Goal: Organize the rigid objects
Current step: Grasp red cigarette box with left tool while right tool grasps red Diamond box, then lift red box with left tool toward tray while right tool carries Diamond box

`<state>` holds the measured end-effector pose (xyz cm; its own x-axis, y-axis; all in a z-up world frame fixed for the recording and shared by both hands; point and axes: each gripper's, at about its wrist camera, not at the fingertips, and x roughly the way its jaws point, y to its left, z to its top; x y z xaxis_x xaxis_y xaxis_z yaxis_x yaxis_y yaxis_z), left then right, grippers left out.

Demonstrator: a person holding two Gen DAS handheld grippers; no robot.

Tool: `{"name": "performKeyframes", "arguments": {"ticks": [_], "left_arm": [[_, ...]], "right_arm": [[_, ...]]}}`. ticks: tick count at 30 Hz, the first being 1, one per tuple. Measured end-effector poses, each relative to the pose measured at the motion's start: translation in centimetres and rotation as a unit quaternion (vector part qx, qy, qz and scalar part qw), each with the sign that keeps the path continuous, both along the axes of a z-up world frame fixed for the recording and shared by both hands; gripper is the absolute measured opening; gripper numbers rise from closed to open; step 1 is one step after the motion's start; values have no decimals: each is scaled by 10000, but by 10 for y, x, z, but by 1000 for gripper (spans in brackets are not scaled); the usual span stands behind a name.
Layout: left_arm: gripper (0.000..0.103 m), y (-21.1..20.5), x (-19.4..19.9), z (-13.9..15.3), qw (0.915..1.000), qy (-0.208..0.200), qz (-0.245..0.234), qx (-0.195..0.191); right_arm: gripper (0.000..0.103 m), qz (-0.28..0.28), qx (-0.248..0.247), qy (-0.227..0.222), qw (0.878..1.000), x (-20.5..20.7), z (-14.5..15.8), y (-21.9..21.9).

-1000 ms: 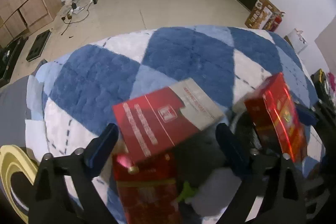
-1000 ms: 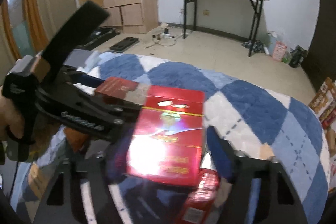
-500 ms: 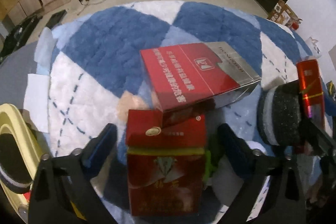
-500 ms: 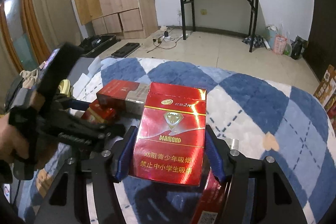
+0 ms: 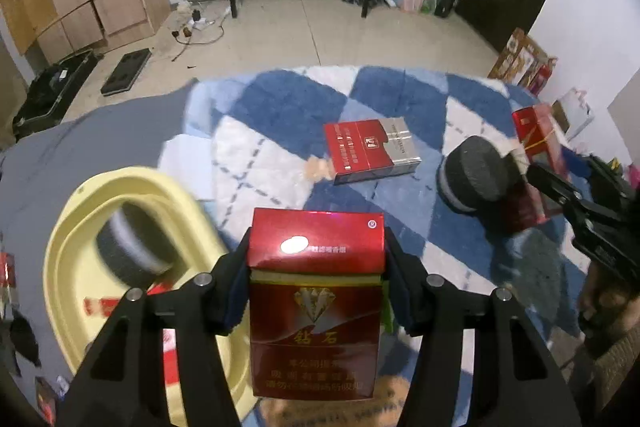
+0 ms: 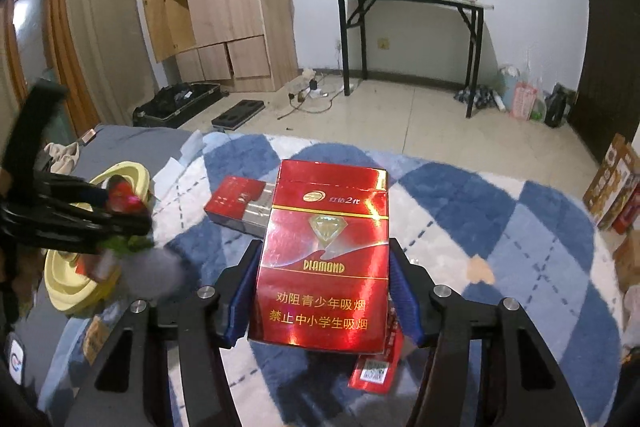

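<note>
My left gripper [image 5: 316,291] is shut on a red diamond-print cigarette box [image 5: 316,311] and holds it above the rug beside the yellow basin [image 5: 68,227]. My right gripper [image 6: 322,291] is shut on a second red Diamond cigarette box [image 6: 326,259], held above the blue and white rug [image 6: 500,223]. A red and silver carton [image 5: 370,151] lies flat on the rug; it also shows in the right wrist view [image 6: 240,207]. The right gripper shows at the right of the left wrist view [image 5: 560,187], and the left gripper shows at the left of the right wrist view [image 6: 100,215].
The yellow basin [image 6: 64,291] holds a dark round object [image 5: 136,247] and some red packs. Another red pack [image 6: 376,367] lies on the rug under my right gripper. A grey cover [image 5: 92,143] borders the rug. A black-legged table [image 6: 408,39] and wooden cabinets [image 6: 224,7] stand behind.
My left gripper closed on the red box, lifted it and pulled back from the carton toward the yellow basin. My right gripper kept its box and rose slightly.
</note>
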<state>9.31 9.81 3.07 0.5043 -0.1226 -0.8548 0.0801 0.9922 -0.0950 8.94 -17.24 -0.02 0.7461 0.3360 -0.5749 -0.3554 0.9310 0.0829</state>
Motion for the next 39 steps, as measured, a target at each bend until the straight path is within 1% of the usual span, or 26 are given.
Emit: {"name": "performKeyframes", "arguments": {"ticks": [2, 3, 4, 5, 7, 8, 10, 12, 14, 16, 18, 21, 23, 27, 30, 32, 34, 37, 39], "left_arm": [[59, 9, -11, 6, 9997, -27, 172, -183], [59, 11, -14, 4, 9993, 67, 258, -274], [59, 11, -17, -1, 9991, 170, 286, -278], [59, 8, -19, -6, 9991, 187, 299, -226], [59, -4, -20, -24, 9989, 326, 289, -198], [59, -11, -17, -36, 9981, 470, 299, -269], [59, -20, -12, -50, 9968, 612, 262, -433], [59, -33, -3, -63, 9963, 662, 310, -444], [60, -42, 7, -69, 9964, 649, 316, -439], [60, -48, 19, -75, 9970, 610, 356, -311], [61, -51, 32, -84, 9965, 725, 383, -181], [64, -47, 44, -91, 9954, 800, 452, -276], [65, -43, 49, -97, 9934, 971, 475, -386], [65, -41, 51, -98, 9927, 1037, 376, -492], [60, -38, 44, -92, 9934, 986, 363, -464], [60, -36, 38, -85, 9946, 874, 382, -404], [60, -36, 35, -78, 9956, 787, 304, -419], [60, -34, 32, -65, 9973, 609, 262, -305], [60, -30, 33, -56, 9973, 500, 250, -478]], "right_arm": [[58, -23, 103, 25, 9999, -8, 5, -3], [58, -46, 119, 44, 9999, -13, 7, -4], [58, -65, 100, 55, 9999, -17, 8, -5], [58, -80, 55, 74, 9999, -20, 7, -4], [58, -132, 41, 213, 9997, -28, 3, -6], [58, -173, 62, 276, 9994, -33, 1, -7], [58, -203, 123, 331, 9992, -41, 2, -11], [58, -251, 110, 345, 9990, -47, 5, -16], [58, -281, 111, 368, 9989, -49, 6, -21], [58, -291, 110, 394, 9987, -47, 5, -24], [58, -294, 151, 376, 9987, -45, 3, -26], [58, -249, 260, 383, 9986, -41, 0, -25], [58, -224, 289, 357, 9987, -40, -2, -23], [58, -202, 405, 346, 9984, -38, -5, -23], [58, -228, 475, 364, 9979, -36, -8, -25], [58, -233, 483, 358, 9979, -37, -8, -24], [58, -235, 460, 341, 9981, -38, -7, -24], [58, -249, 479, 295, 9981, -40, -4, -24], [58, -249, 487, 270, 9981, -43, -3, -25]]}}
